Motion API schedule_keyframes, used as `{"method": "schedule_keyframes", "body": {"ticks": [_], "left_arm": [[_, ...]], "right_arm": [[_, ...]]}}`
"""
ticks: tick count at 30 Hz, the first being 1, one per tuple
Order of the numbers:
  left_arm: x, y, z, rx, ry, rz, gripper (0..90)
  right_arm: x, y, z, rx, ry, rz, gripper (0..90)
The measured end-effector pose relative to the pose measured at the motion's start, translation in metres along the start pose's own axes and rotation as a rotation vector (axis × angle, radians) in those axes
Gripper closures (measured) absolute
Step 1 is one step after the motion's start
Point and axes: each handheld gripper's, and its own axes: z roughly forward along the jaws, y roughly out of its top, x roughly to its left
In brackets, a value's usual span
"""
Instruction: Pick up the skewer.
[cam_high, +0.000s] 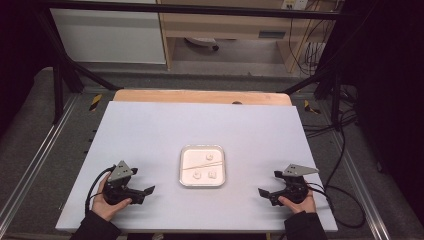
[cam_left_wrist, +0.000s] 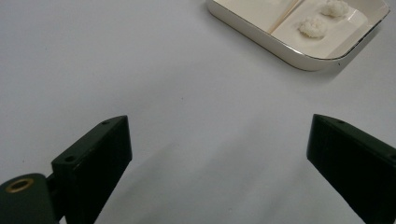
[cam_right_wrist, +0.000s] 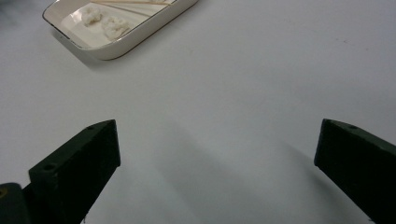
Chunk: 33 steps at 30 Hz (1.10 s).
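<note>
At the lower left of the high view the left claw (cam_high: 148, 190) is resting on the counter (cam_high: 150, 130) with jaws apart and empty. At centre the white tray (cam_high: 183, 167) is holding three small white lumps (cam_high: 197, 175) and a thin stick (cam_high: 195, 166). At lower right the right claw (cam_high: 262, 192) is gaping, empty too. Risk: either claw clipping the tray's rim, sliding it and scattering the crumbly lumps

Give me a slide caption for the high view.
Two hand-held tools, left tool and right tool, rest open on the white table either side of a square tray holding small white pieces.
</note>
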Motion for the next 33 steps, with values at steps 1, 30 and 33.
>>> {"method": "schedule_keyframes", "body": {"ticks": [1, 30, 33], "left_arm": [[0.0, 0.0, 0.0, 0.001, -0.001, 0.0, 6.4], [0.001, 0.012, -0.001, 0.006, 0.013, 0.004, 7.3], [0.001, 0.015, -0.001, 0.007, 0.016, 0.005, 7.7]], "right_arm": [[0.0, 0.0, 0.0, 0.0, 0.0, 0.0, 0.9], [0.0, 0.001, 0.0, 0.001, -0.004, 0.007, 0.9], [0.0, 0.001, 0.0, 0.001, -0.003, 0.007, 1.0]]}}
